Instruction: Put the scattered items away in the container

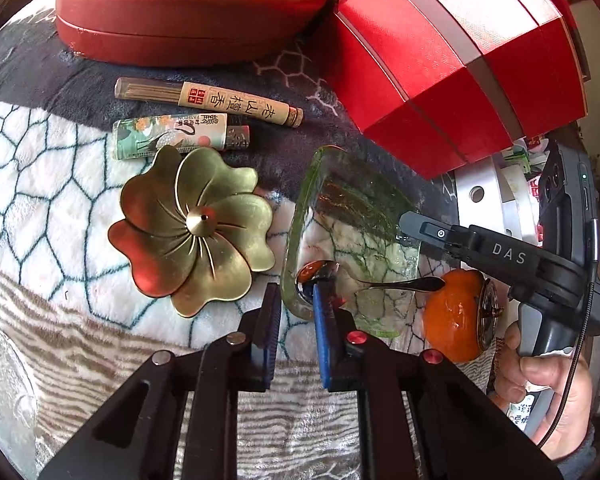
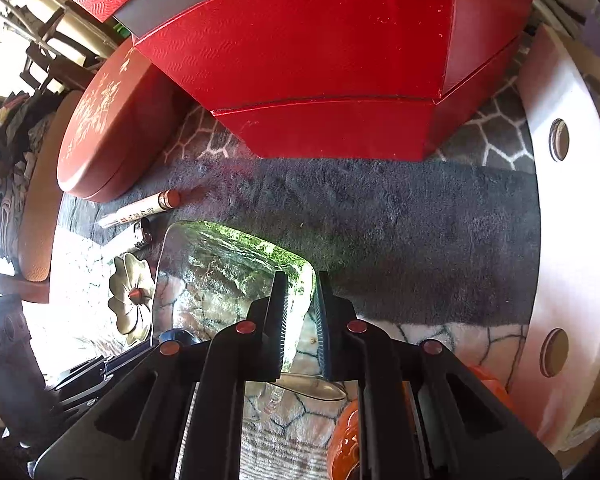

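Glass tray (image 1: 342,200) rim pinched by both tongs, left (image 1: 296,300), right (image 2: 302,292); incense tube (image 1: 208,100) reads 老山檀香; lighter (image 1: 172,136) "FASHION".

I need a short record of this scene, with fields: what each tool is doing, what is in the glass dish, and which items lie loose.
left tool: shut on near-left rim of glass dish
right tool: shut on right rim of glass dish
in dish: spoon
loose on blanket: brass flower holder, incense tube, lighter, orange jar
behind: red oval box, red angular box
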Motion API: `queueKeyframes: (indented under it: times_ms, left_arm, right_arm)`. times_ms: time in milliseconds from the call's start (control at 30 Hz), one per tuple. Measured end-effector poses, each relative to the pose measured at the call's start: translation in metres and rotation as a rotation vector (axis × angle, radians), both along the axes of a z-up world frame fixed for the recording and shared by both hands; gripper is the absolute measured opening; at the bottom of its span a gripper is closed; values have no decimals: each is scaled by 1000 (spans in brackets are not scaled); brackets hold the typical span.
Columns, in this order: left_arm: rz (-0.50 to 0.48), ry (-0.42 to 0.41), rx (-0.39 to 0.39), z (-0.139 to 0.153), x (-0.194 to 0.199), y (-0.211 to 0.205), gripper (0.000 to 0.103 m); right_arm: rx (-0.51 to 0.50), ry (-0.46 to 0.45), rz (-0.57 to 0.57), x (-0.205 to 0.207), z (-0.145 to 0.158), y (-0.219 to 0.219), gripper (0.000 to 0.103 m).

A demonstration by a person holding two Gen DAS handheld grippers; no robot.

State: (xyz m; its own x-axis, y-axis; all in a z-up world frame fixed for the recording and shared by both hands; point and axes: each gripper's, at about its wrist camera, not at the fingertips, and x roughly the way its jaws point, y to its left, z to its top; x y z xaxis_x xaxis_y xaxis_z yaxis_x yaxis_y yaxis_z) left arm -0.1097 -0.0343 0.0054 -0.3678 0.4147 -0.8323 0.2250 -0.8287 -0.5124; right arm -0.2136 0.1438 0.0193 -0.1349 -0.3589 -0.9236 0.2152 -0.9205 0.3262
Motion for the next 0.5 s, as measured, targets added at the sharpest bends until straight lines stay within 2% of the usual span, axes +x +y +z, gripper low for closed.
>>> queueKeyframes:
  times_ms: [267,500]
  left_arm:
    - [5,-29,49,1,6,0,15]
    - [-14,-8,81,25,13,3,15]
  right_arm:
    - [6,29,10,4,21,-1,11]
    - [10,52,-3,9,40,7,12]
